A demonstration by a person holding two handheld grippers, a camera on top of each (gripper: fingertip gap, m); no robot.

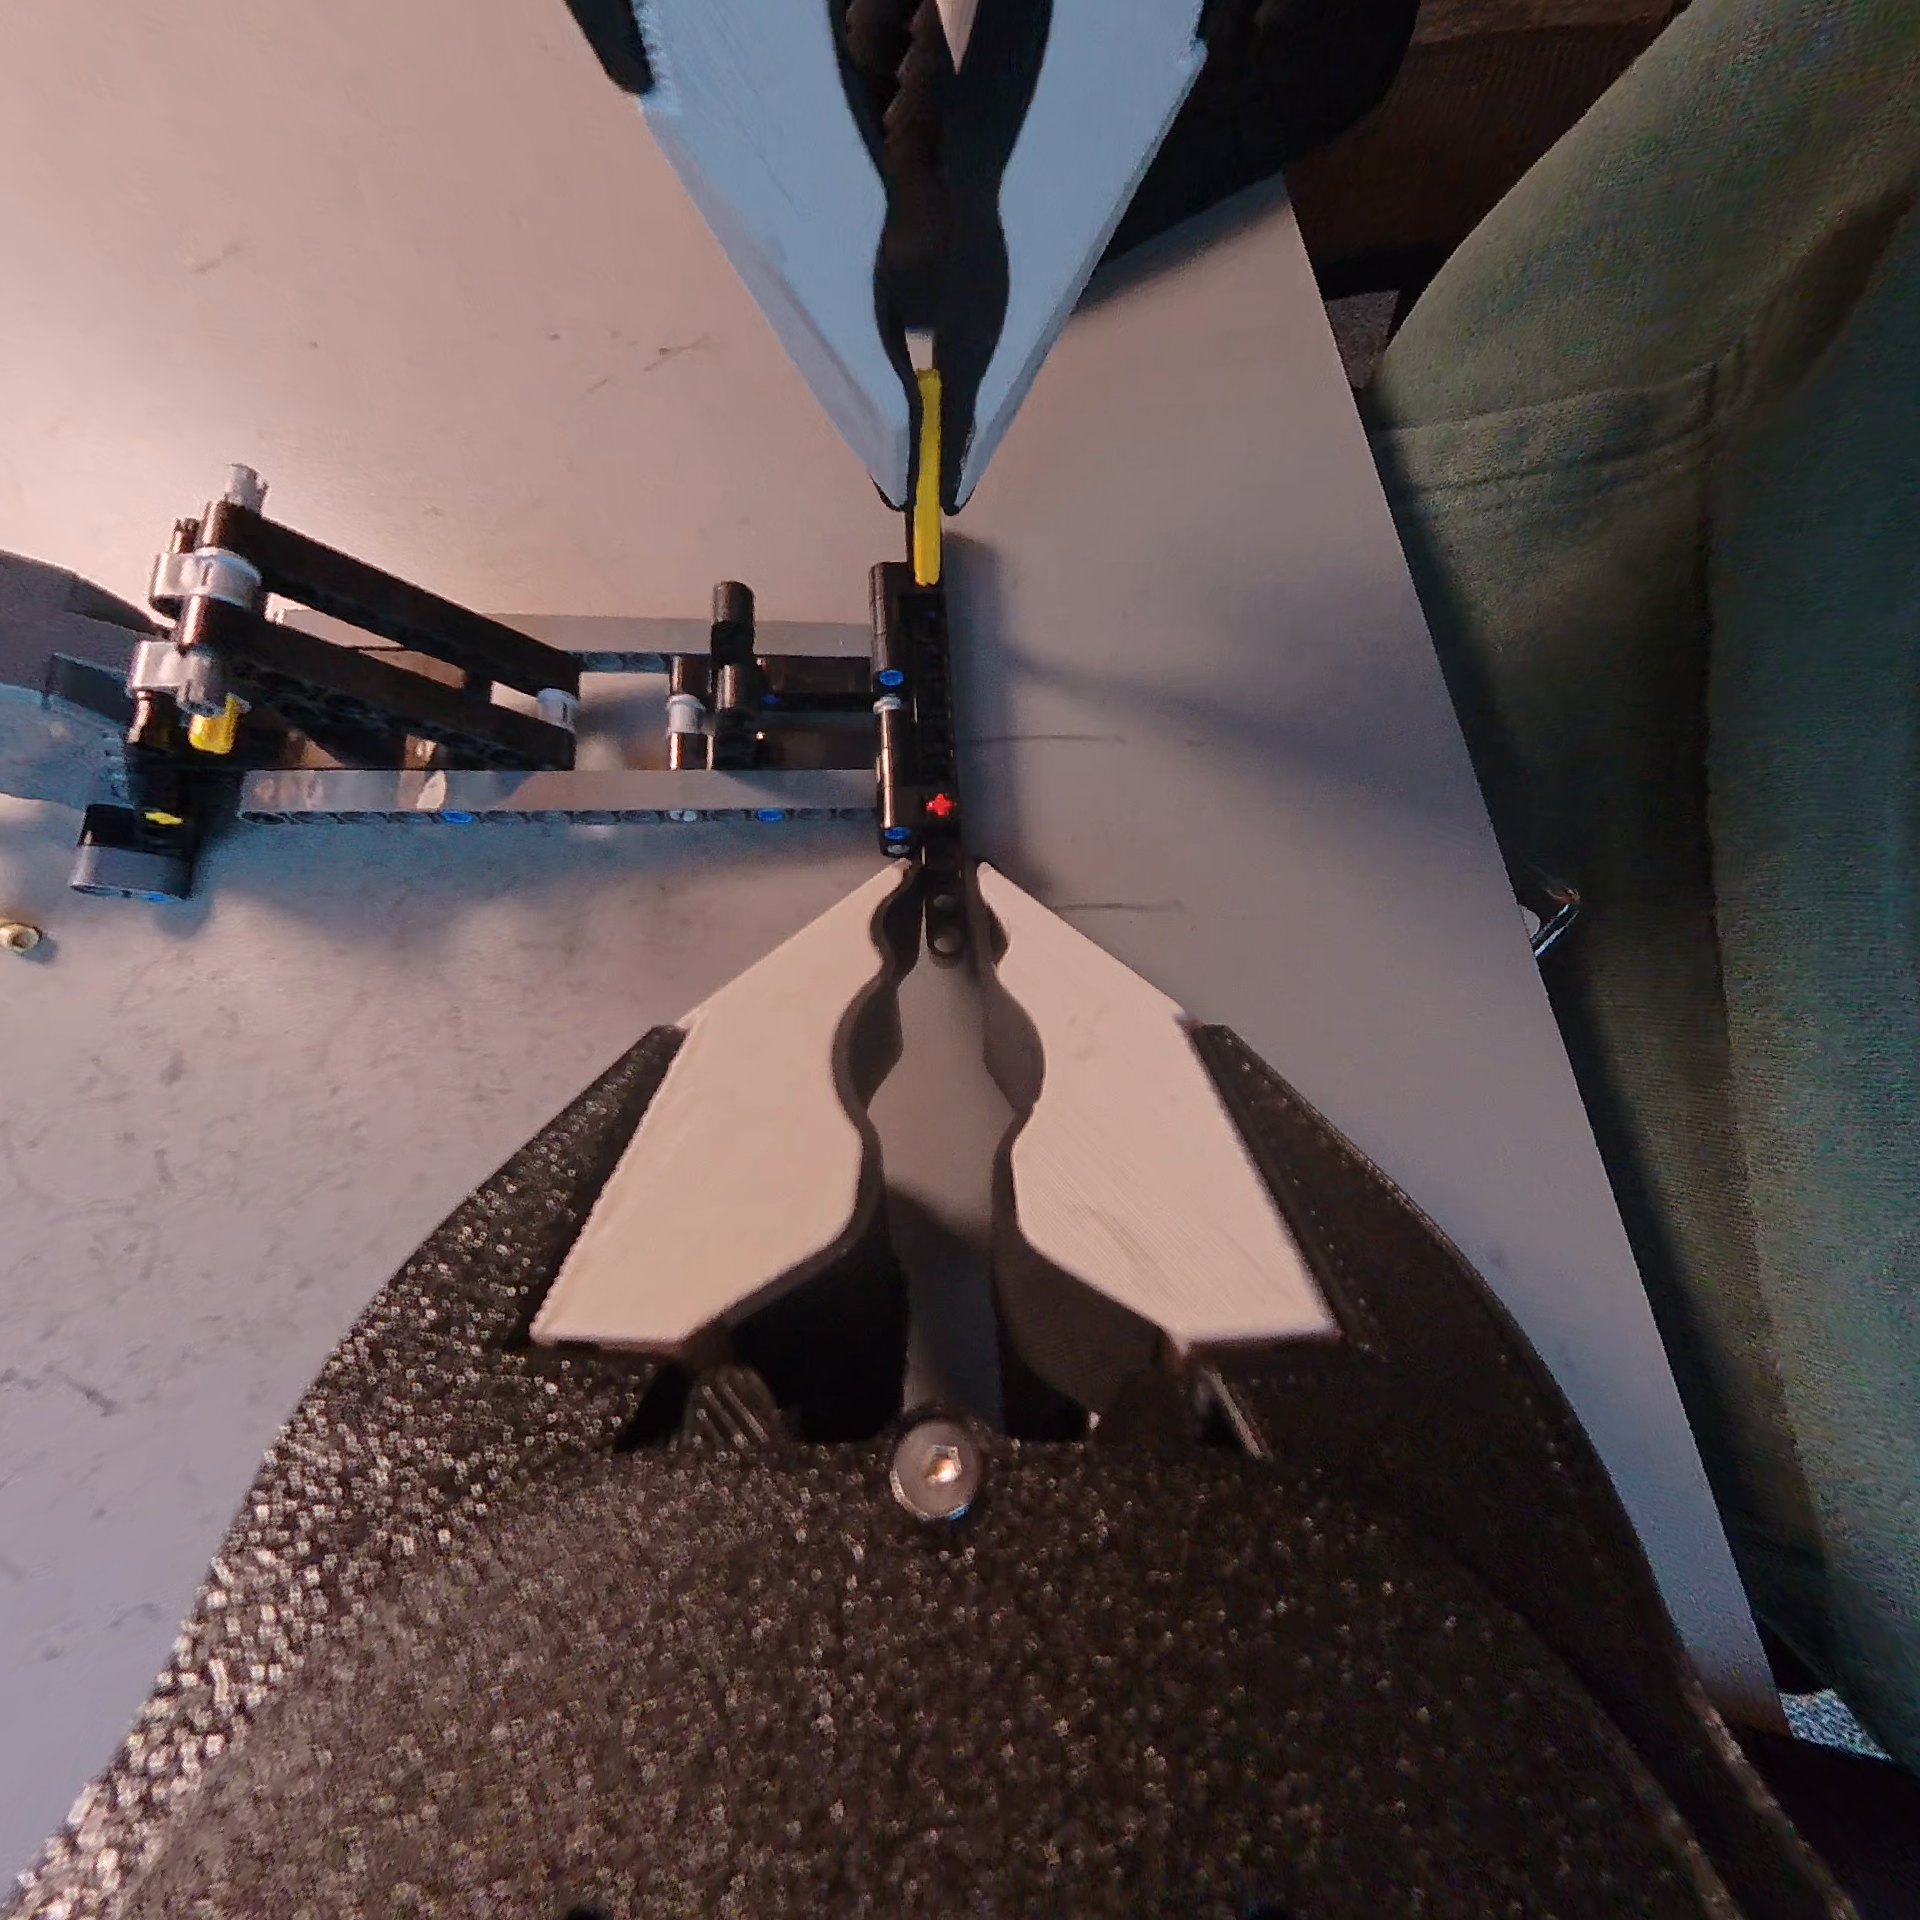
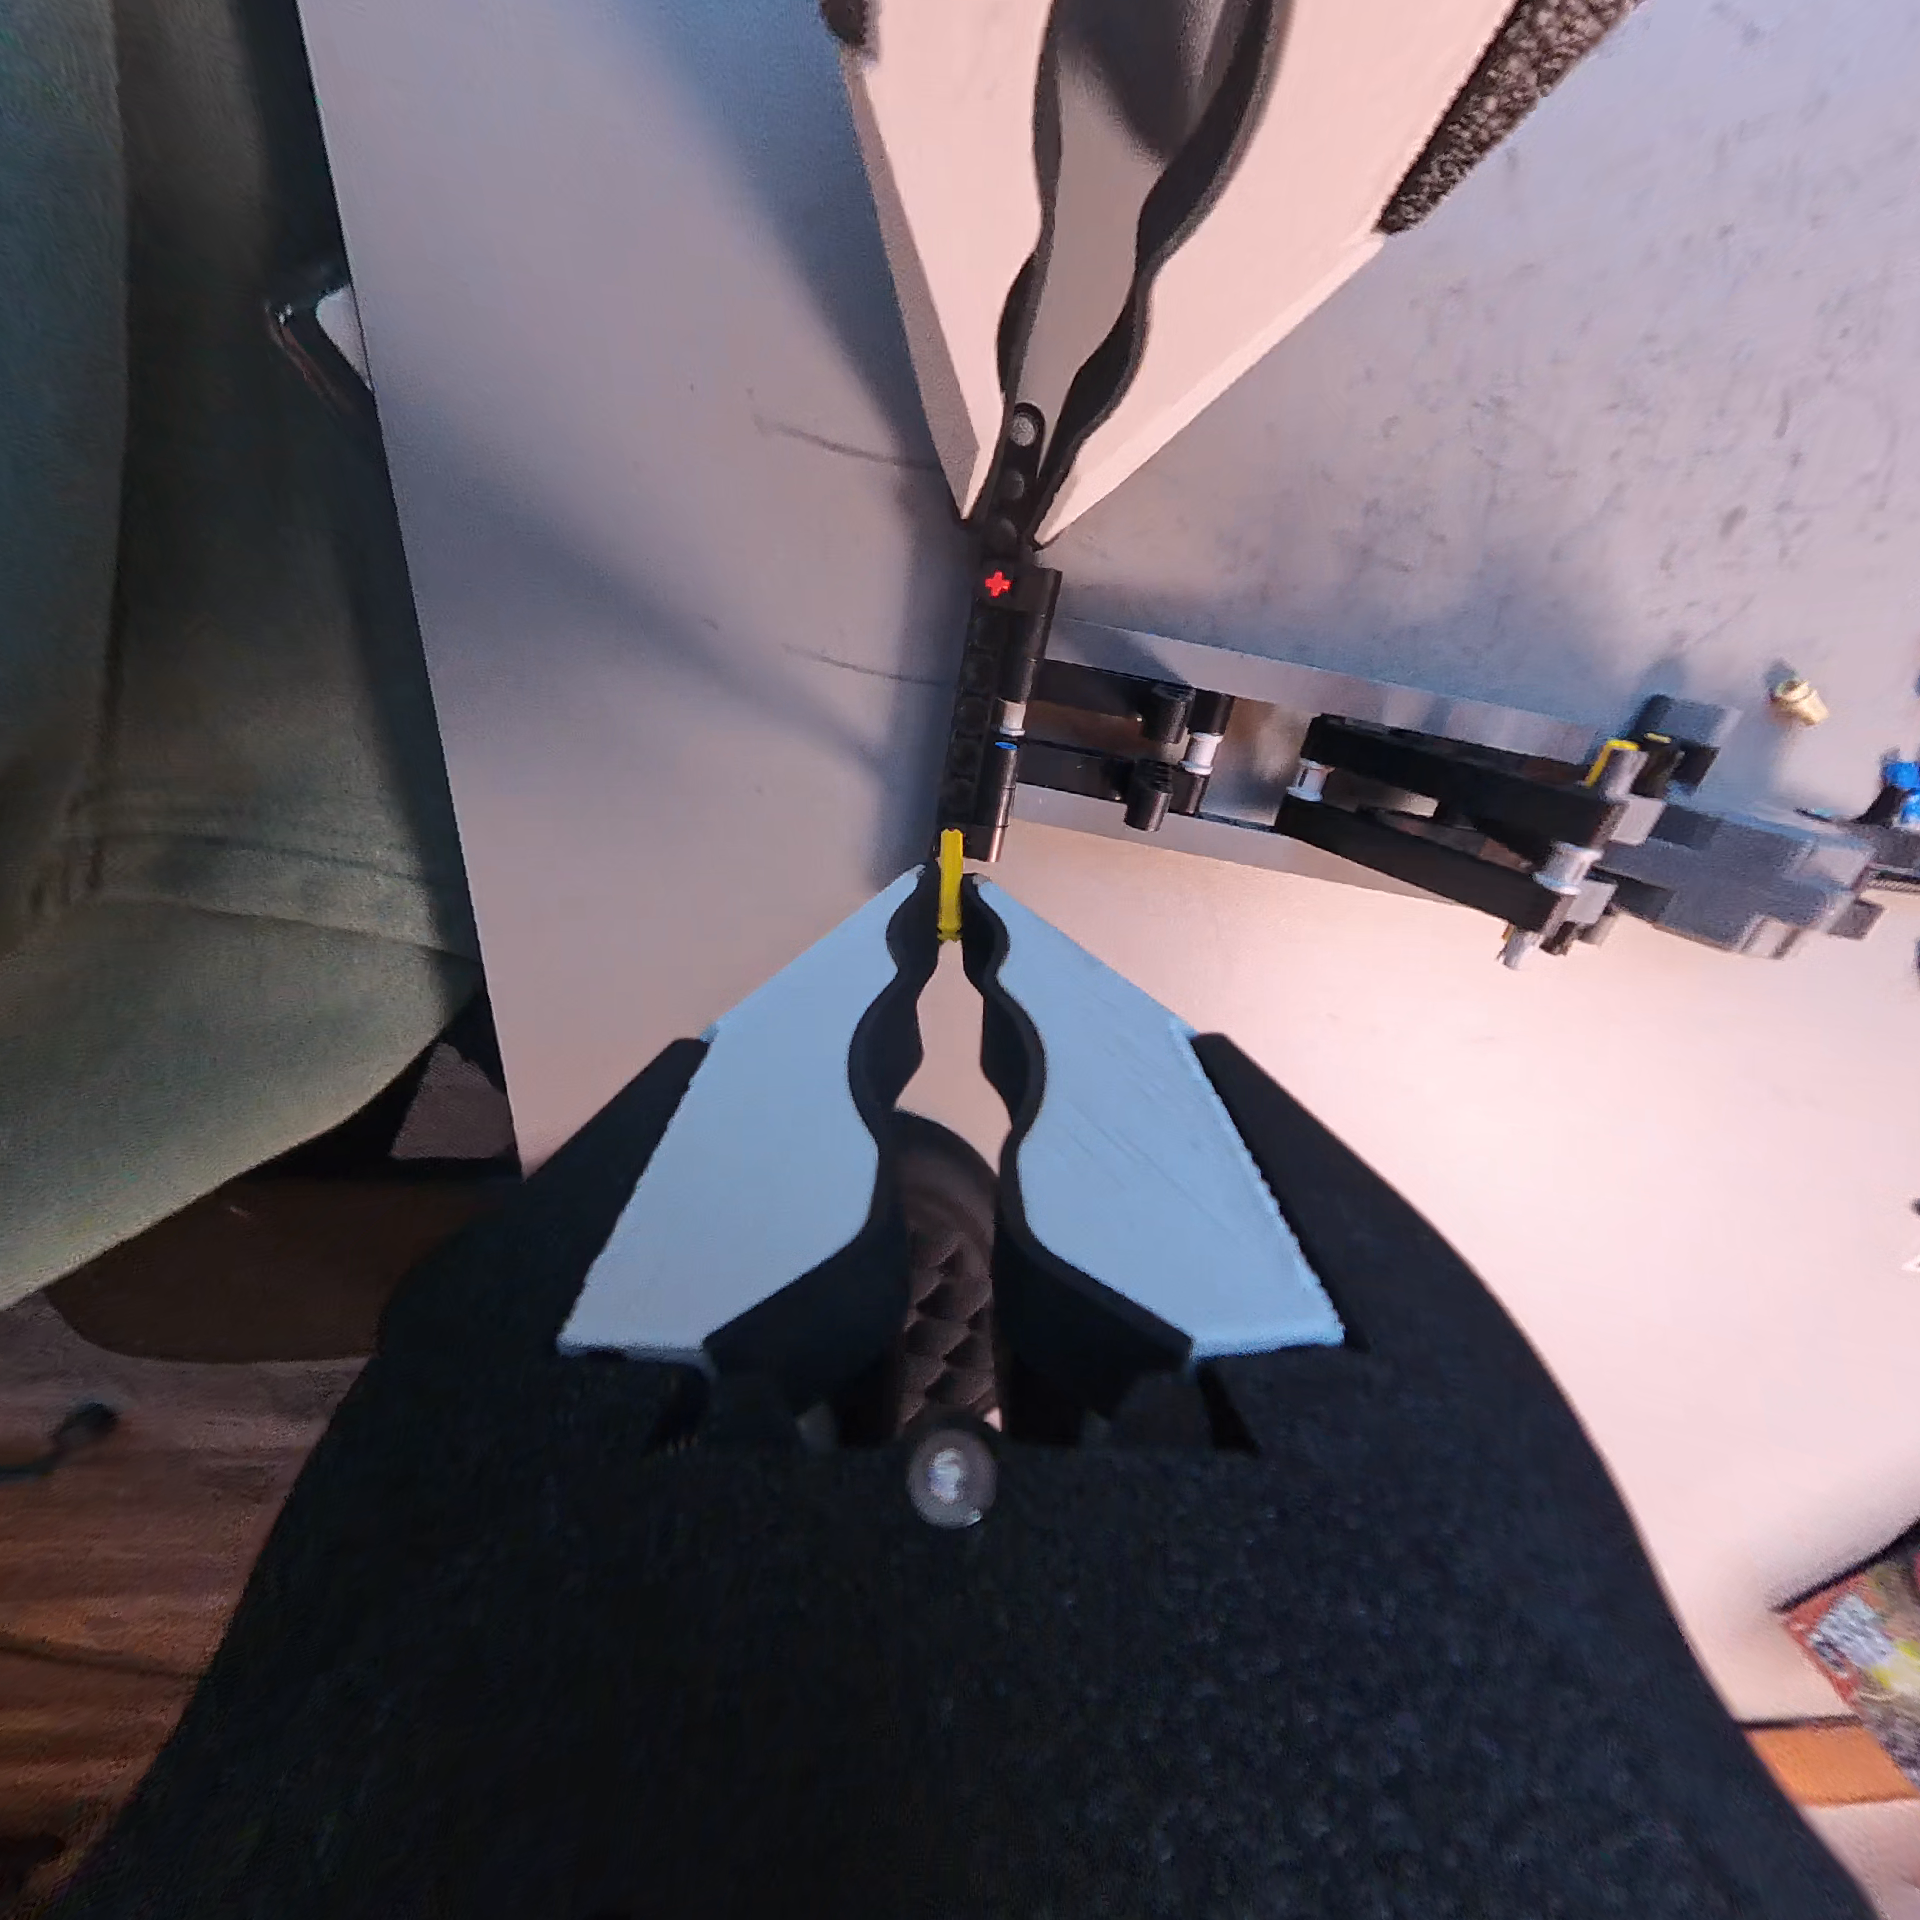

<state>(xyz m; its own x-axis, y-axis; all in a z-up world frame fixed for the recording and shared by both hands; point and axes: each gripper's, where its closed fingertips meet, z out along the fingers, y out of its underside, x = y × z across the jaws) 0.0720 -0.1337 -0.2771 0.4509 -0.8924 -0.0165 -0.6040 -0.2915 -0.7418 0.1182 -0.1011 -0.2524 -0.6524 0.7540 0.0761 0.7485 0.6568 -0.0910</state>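
Observation:
A black and grey building-toy frame lies on a white table; it also shows in the right wrist view. Its end is an upright black holed beam with a red cross pin. My left gripper is shut on the near end of that beam. My right gripper faces it from the other side and is shut on a yellow axle, whose tip touches the far end of the beam. The right gripper with the yellow axle also shows in the left wrist view.
A person in green clothing sits at the table edge, also at the left in the right wrist view. A small brass piece and blue parts lie beyond the frame. A colourful printed sheet lies at the table's corner. About 7 cm separates my left fingertips from my right.

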